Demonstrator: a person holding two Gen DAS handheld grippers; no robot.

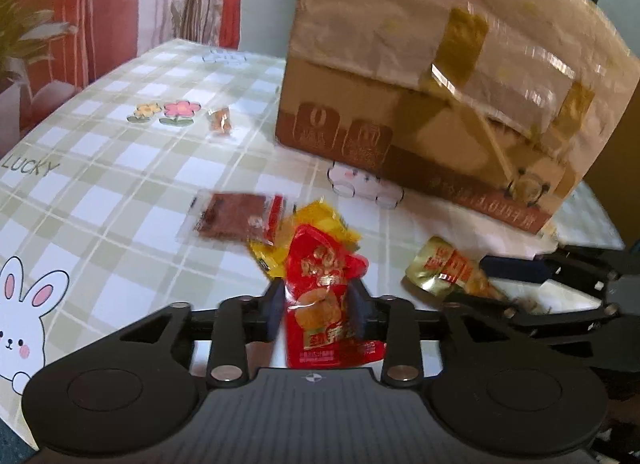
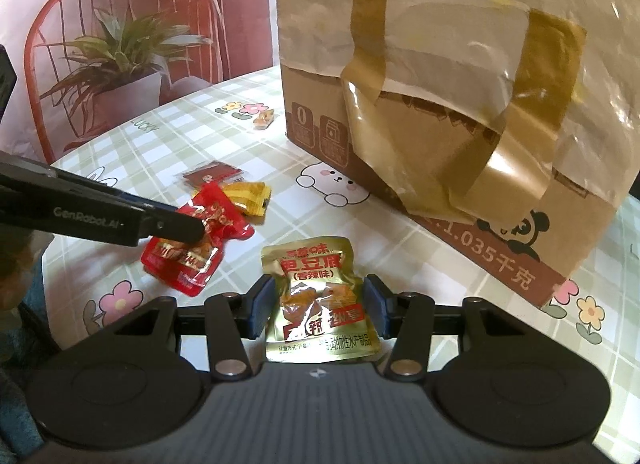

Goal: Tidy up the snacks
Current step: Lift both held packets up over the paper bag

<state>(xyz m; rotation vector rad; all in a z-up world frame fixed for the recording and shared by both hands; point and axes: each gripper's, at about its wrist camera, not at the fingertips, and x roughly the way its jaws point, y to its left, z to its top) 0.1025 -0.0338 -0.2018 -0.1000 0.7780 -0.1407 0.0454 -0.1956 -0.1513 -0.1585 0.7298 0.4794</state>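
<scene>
Checked tablecloth (image 2: 248,144), taped cardboard box (image 2: 460,124) behind. Left gripper (image 1: 316,304) pinched on red snack packet (image 1: 320,304); right gripper (image 2: 318,306) parted around gold packet (image 2: 316,304), not squeezing yet. Picking-up stage, seemingly: close right, then lift both boxward.

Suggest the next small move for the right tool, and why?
Probably close the right tool on the gold packet: the packet lies between its open fingers, which don't yet seem to be pressing it. The left tool already looks shut on the red packet, so the right grasp seems the pending step.
</scene>
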